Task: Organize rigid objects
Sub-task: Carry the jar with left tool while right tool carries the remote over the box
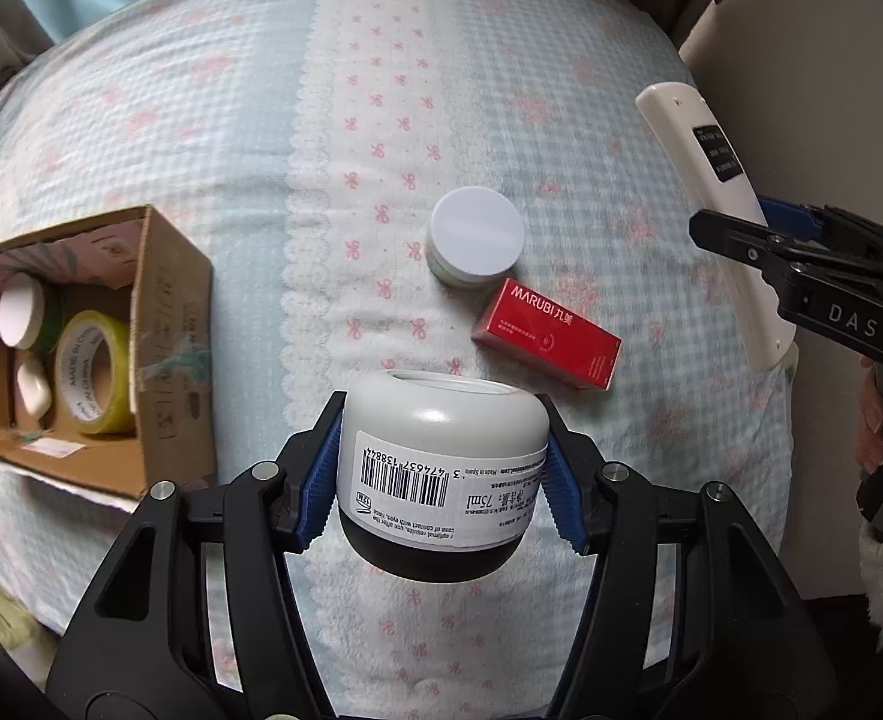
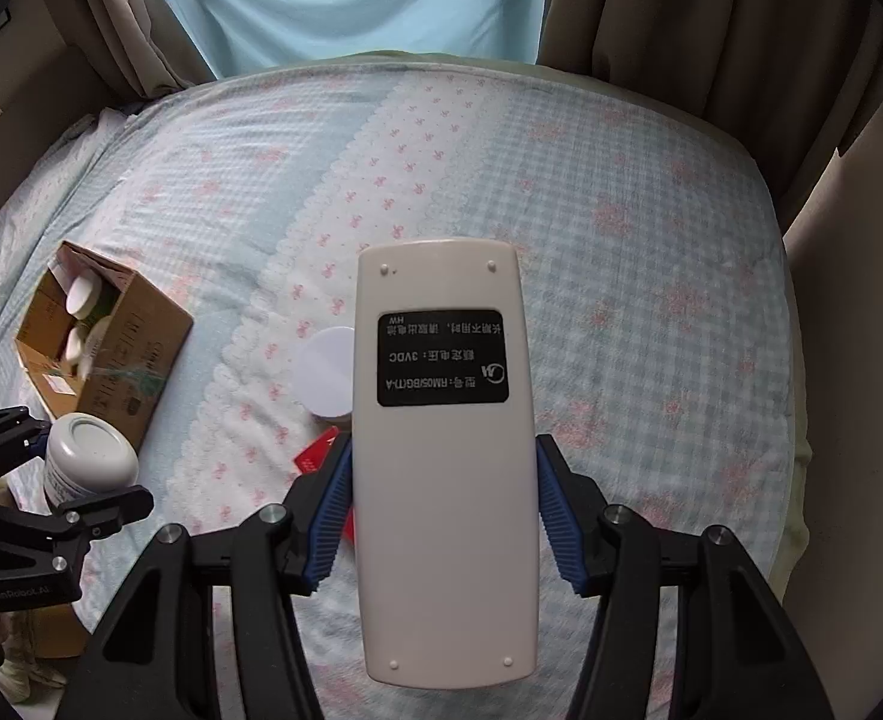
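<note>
My left gripper (image 1: 444, 468) was clamped on a white cream jar (image 1: 441, 450), blue pads pressing both its sides, jar upside down with the barcode label facing me and clear of the bedsheet (image 1: 201, 120); my right gripper (image 2: 444, 504) was clamped on a white remote (image 2: 444, 462), back label up, pads on its long edges, also lifted off the bed; so both sets of fingers were narrow and holding, neither empty.

The cardboard box (image 1: 171, 330) sat open at the left on the bed; inside it I could see a yellow tape roll (image 1: 90, 372), a white-lidded jar (image 1: 21, 312) and a small white item I couldn't identify; so some of the sorting looked done.

Left on the sheet: a jar with a white lid (image 1: 476, 240) and, just beside it, a red carton (image 1: 546, 333); both well apart from the box.

My judgement: roughly half done; two items in hand not yet in the box, two more to fetch after; box looked fairly full, so the remote might need an angled fit.
</note>
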### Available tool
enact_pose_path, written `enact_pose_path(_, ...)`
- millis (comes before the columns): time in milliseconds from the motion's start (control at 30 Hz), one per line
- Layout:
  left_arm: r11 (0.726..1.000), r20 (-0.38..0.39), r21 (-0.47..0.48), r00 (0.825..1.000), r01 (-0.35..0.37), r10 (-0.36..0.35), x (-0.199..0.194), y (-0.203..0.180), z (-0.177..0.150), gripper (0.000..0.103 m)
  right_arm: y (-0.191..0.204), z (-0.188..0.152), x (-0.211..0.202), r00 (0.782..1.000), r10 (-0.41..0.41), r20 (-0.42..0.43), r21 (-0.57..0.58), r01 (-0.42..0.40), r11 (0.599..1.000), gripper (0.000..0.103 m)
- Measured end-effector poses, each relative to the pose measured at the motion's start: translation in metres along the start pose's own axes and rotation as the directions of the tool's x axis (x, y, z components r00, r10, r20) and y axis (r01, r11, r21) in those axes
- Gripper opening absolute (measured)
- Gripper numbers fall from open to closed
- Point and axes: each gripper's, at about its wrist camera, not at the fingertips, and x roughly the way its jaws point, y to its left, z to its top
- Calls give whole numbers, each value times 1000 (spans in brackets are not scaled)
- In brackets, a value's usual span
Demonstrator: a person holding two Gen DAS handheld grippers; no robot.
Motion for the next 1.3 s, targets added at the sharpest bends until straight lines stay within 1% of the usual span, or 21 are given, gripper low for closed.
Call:
enact_pose_path(133,1000,36,-20,999,-20,21,-28,24,5,55,30,5,-27,999,36,13,15,-36,999,53)
enact_pose_path(267,998,68,-52,997,-29,32,-54,63,0,55,66,11,-44,997,73,16,16,-73,997,53)
enact_pose_path(400,996,85,-83,995,-44,51,-78,112,-3,55,110,18,-55,995,96,24,3,-96,995,53)
enact_pose_path(600,994,97,-94,993,-62,71,-104,194,-3,55,182,39,-57,992,122,21,19,-123,992,53)
enact_pose_path(700,993,108,-87,991,-76,85,-114,237,-1,55,217,52,-49,988,154,14,45,-155,987,53)
enact_pose_path(767,993,113,-83,989,-84,93,-119,266,3,55,240,60,-40,987,160,4,53,-160,986,53)
enact_pose_path(900,993,101,-73,990,-89,97,-118,318,11,55,281,76,-21,985,175,-15,73,-173,982,53)
enact_pose_path(1000,994,78,-53,992,-95,99,-108,347,18,55,308,88,-3,982,185,-39,73,-181,981,53)
enact_pose_path(1133,994,38,-31,994,-105,107,-83,376,27,55,339,103,27,979,182,-95,31,-179,983,53)
enact_pose_path(1300,994,-20,-17,994,-111,110,-47,398,33,55,366,117,66,971,167,-172,-48,-177,983,53)
